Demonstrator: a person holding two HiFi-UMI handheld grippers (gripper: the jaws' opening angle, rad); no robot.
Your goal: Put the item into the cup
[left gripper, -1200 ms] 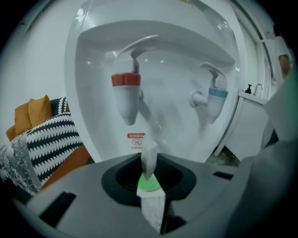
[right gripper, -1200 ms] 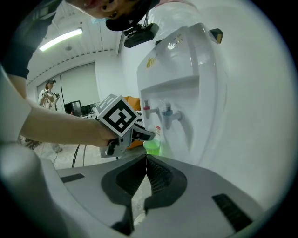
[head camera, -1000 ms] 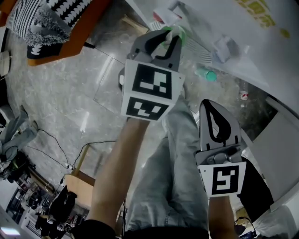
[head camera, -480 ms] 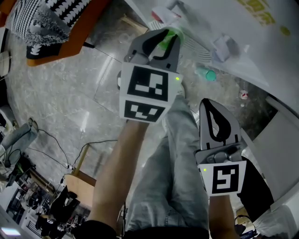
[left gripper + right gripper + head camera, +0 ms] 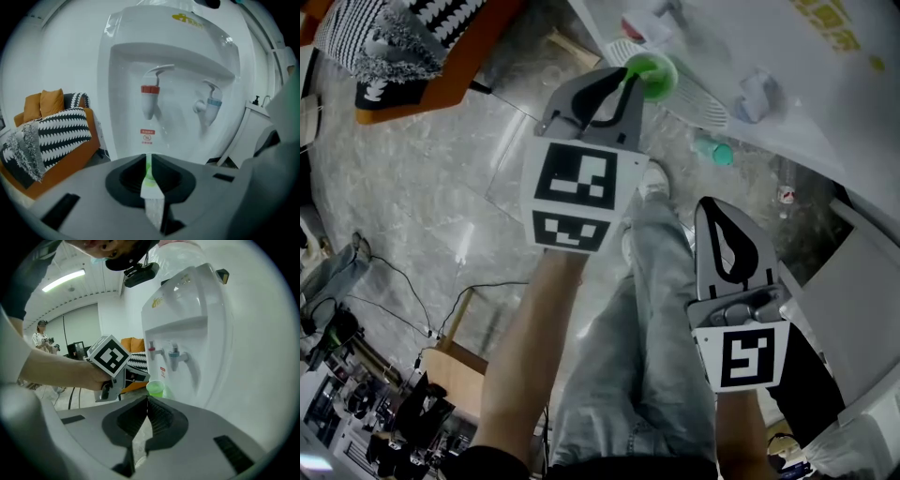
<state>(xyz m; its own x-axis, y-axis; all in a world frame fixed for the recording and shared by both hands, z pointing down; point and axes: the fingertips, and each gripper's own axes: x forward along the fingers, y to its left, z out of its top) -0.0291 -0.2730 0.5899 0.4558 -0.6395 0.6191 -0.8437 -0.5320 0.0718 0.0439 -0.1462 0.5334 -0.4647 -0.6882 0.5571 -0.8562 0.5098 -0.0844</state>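
Head view: L tool (image 5: 627,82) pinches cup (image 5: 656,77).

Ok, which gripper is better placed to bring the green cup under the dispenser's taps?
Left. The left gripper is shut on the green cup and faces the taps directly; the right gripper hangs back, shut and empty.

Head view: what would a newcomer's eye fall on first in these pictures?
The bright green cup stands out at the top, pinched by its rim in the left gripper, in front of the white dispenser. At lower right, the right gripper hangs shut and empty beside the person's leg.
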